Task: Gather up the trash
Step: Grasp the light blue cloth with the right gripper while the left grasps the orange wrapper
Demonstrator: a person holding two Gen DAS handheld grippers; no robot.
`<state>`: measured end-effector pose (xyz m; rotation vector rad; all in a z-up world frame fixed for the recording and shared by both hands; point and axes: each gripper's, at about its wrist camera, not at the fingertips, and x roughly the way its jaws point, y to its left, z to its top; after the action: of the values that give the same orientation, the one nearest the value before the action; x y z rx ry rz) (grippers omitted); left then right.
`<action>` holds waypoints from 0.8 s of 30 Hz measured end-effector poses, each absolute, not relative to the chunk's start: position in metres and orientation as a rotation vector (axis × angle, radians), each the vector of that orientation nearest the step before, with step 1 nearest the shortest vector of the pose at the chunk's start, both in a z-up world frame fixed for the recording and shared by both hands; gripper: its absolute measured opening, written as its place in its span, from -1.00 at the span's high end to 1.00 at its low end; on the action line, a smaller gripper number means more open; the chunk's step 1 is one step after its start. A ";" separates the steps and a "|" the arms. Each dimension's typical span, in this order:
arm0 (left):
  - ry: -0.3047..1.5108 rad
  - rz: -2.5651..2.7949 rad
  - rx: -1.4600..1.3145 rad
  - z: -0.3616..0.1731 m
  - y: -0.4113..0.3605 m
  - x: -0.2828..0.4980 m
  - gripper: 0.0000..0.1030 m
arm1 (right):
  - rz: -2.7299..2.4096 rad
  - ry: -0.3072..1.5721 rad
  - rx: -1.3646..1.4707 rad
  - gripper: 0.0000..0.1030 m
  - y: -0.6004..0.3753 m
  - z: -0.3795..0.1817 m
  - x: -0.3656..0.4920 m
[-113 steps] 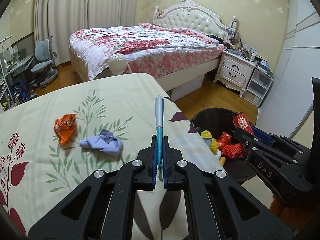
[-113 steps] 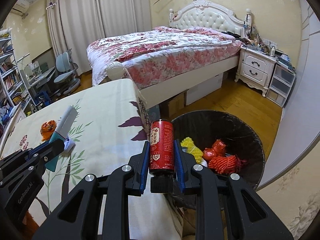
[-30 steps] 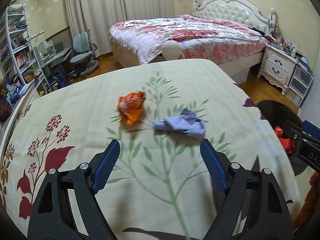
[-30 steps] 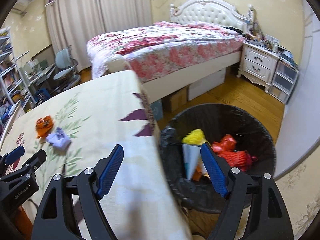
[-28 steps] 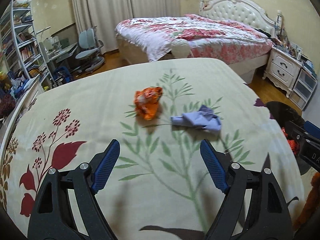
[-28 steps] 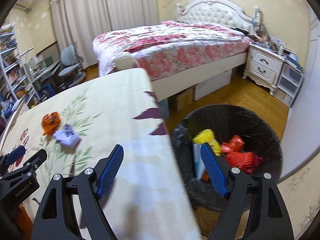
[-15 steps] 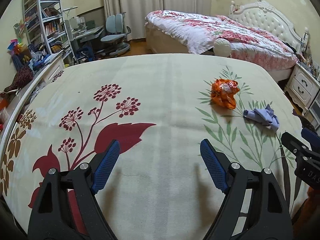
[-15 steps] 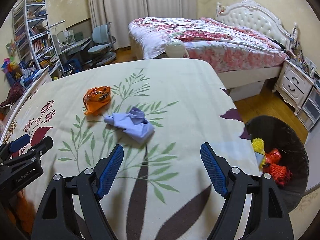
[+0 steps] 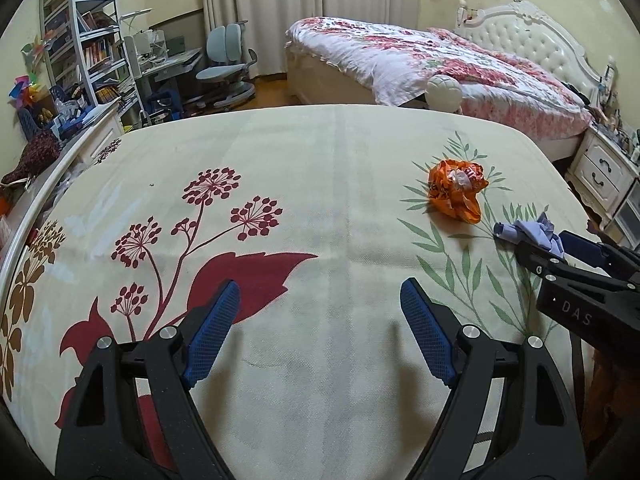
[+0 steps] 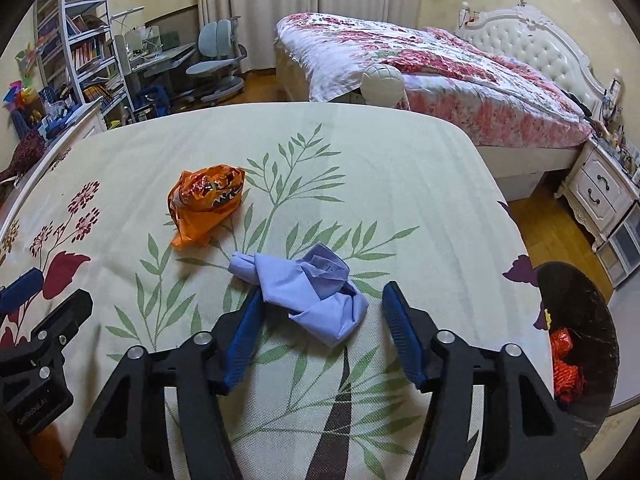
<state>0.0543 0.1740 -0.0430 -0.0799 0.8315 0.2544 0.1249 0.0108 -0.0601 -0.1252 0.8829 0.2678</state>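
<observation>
- my right claw (image 10: 320,312): jaws spread wide, straddling the near end of the crumpled blue cloth (image 10: 308,292) on the floral-print table (image 10: 400,184).
- my left claw (image 9: 320,320): jaws spread, holding nothing, over the red flower print.
- orange wrapper (image 10: 206,200): lies far-left of the cloth, apart from it.
- black bin (image 10: 576,328): right of the table edge, holding red trash.

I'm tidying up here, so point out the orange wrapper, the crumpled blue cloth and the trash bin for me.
orange wrapper (image 10: 206,200): right wrist view, middle of the crumpled bag.
crumpled blue cloth (image 10: 308,288): right wrist view, centre of the bundle.
trash bin (image 10: 576,296): right wrist view, dark inner wall.
</observation>
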 end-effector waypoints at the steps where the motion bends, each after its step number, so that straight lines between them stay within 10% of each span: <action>1: 0.833 0.252 -0.080 -0.043 0.174 0.055 -0.56 | 0.272 0.885 -0.113 0.09 0.010 -0.060 0.126; 24: 0.825 0.135 -0.002 -0.043 0.124 0.105 -0.56 | 0.174 0.882 -0.017 0.21 -0.033 -0.060 0.157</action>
<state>0.1053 0.1236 -0.0430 -0.0022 0.8254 0.1351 0.1569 -0.0326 -0.0600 -0.0170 0.8824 0.1742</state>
